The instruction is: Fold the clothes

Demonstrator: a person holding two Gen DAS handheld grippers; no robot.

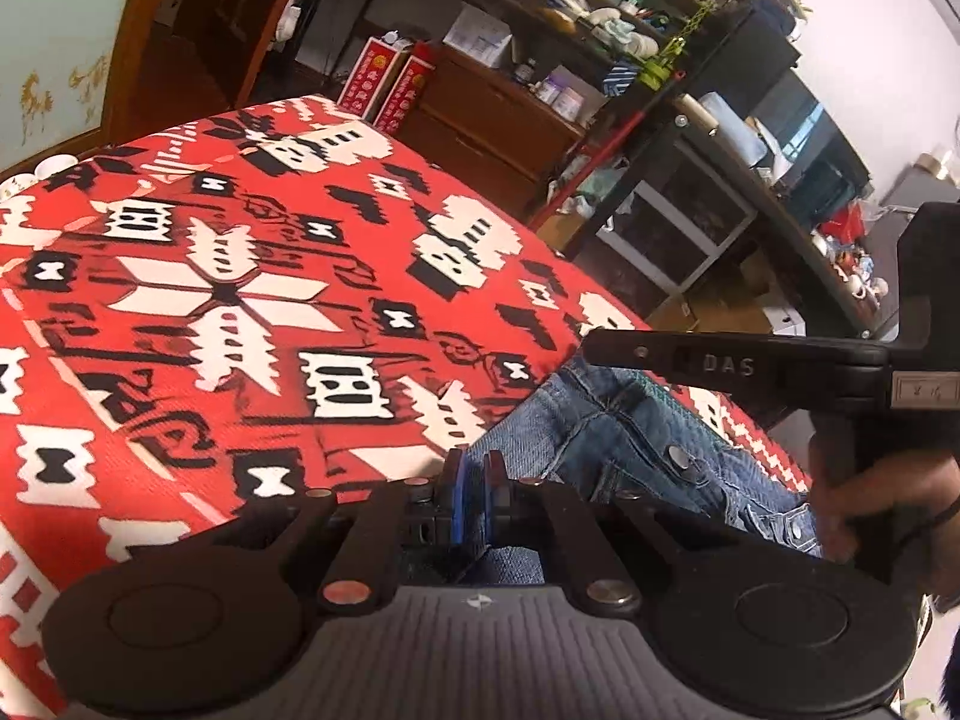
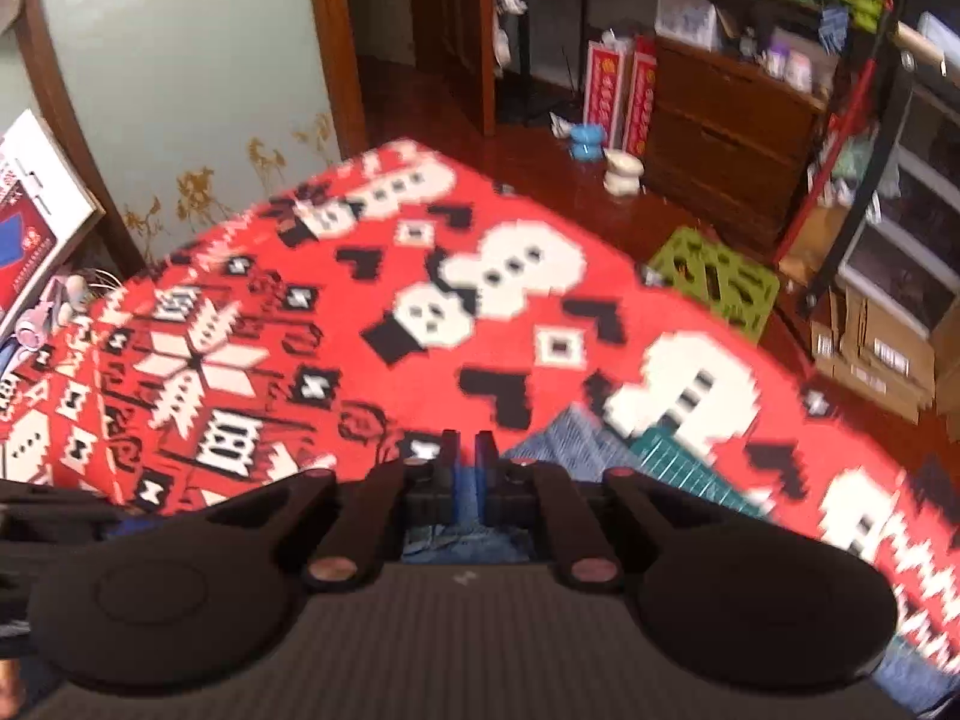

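Left wrist view: the left gripper [image 1: 474, 483], jaws nearly together, clamps a fold of one denim jacket [image 1: 624, 444] lying at the near edge of a table under a red, white and black patterned cloth [image 1: 240, 300]. The right gripper [image 1: 606, 343], in a hand [image 1: 888, 504], reaches over the denim. Two red boxes [image 1: 390, 84] stand by a cluttered shelf [image 1: 600, 6].

Right wrist view: the right gripper [image 2: 465, 456], jaws nearly closed, has denim [image 2: 564, 438] beneath it; whether it grips is unclear. One green crate [image 2: 720, 279] sits on the floor.

The denim garment [image 1: 636, 444] lies on the patterned cloth [image 1: 240, 276] — apparently at its near right edge, shelves [image 1: 600, 60] behind.
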